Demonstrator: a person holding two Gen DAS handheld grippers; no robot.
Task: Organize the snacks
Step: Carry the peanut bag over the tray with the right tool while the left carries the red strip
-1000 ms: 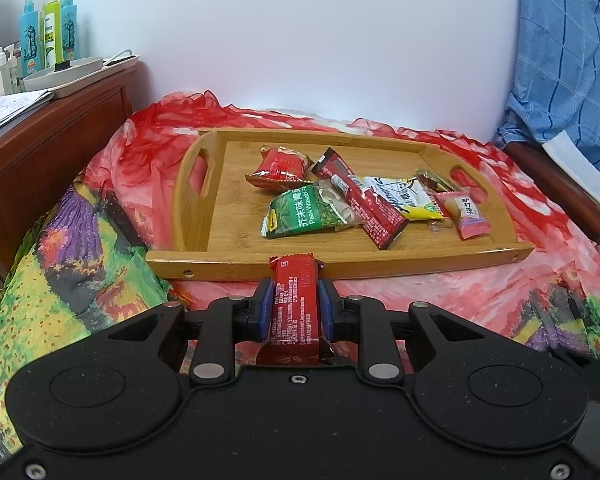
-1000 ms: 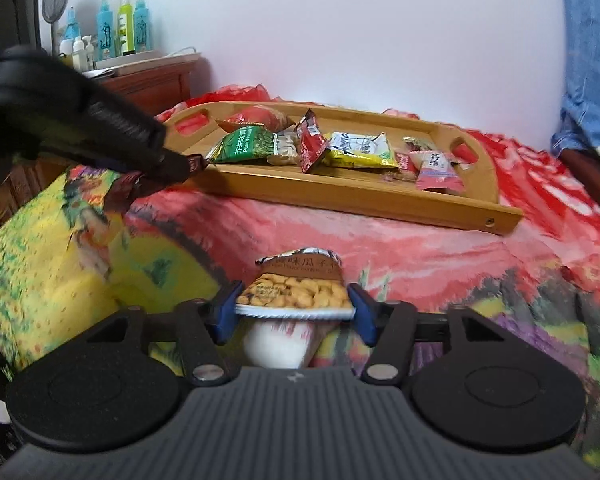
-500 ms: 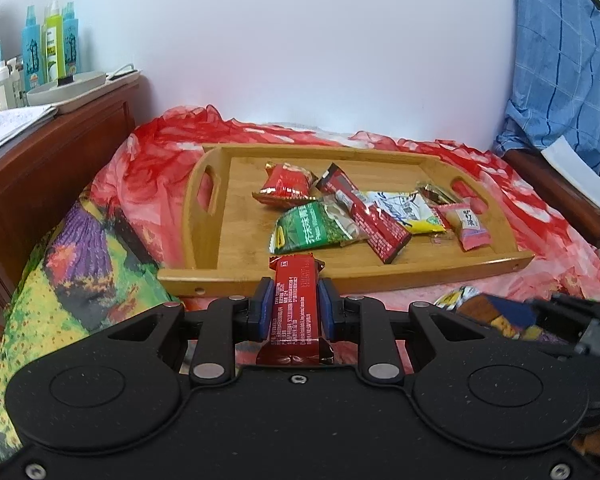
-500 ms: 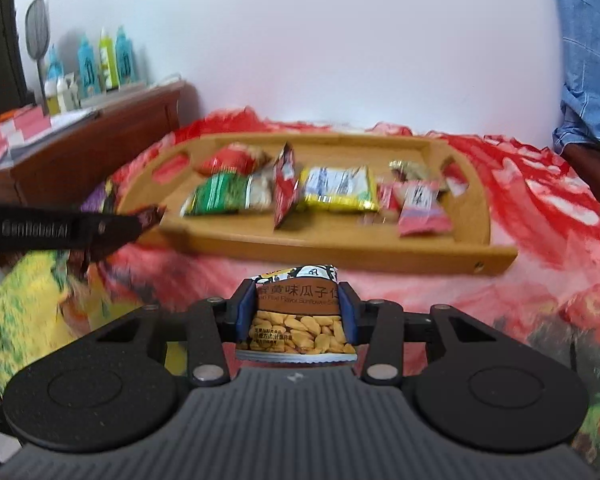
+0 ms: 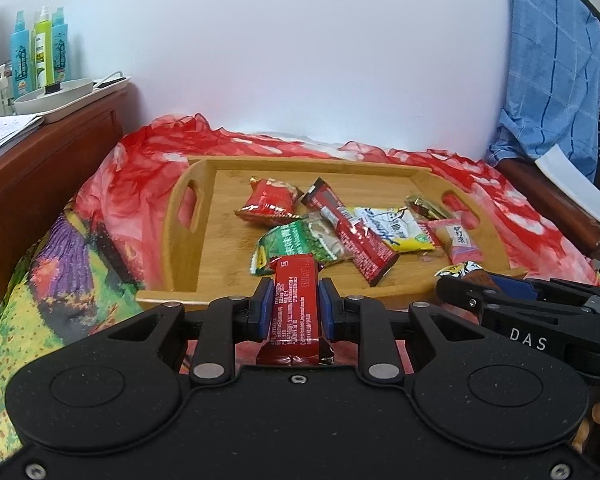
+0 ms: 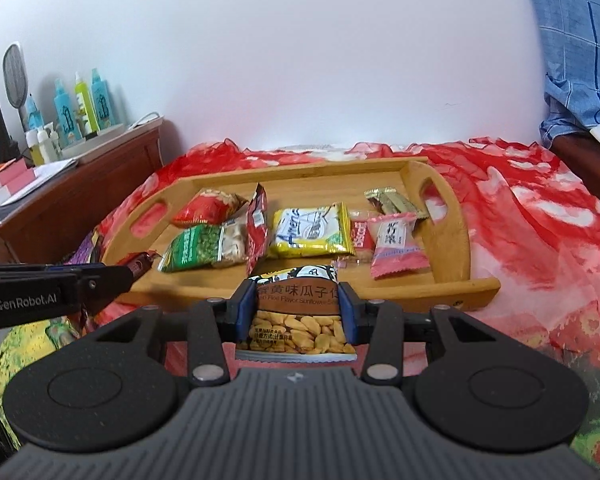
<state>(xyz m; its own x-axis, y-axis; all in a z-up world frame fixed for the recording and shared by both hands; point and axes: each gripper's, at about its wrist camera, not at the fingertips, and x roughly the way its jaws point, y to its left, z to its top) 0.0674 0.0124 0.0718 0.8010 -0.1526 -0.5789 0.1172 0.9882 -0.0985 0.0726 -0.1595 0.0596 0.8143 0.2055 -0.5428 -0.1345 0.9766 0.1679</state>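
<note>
A wooden tray (image 5: pixel 204 240) (image 6: pixel 452 240) lies on the red patterned cloth and holds several snack packets, among them a green pea packet (image 5: pixel 300 246) (image 6: pixel 198 248) and a yellow-white packet (image 5: pixel 396 228) (image 6: pixel 310 230). My left gripper (image 5: pixel 294 302) is shut on a red snack bar (image 5: pixel 296 308), held just before the tray's near rim. My right gripper (image 6: pixel 296 308) is shut on a sunflower seed packet (image 6: pixel 298 320), also just before the near rim. Each gripper shows in the other's view, the right (image 5: pixel 500 296) and the left (image 6: pixel 100 280).
A wooden cabinet (image 5: pixel 40 168) with bottles (image 5: pixel 40 56) and papers stands at the left. A blue checked cloth (image 5: pixel 552 80) hangs over wooden furniture at the right. A white wall is behind the tray.
Both grippers have risen and moved toward the tray with their snacks. The right gripper closed tighter on the seed packet and has come alongside the left.
</note>
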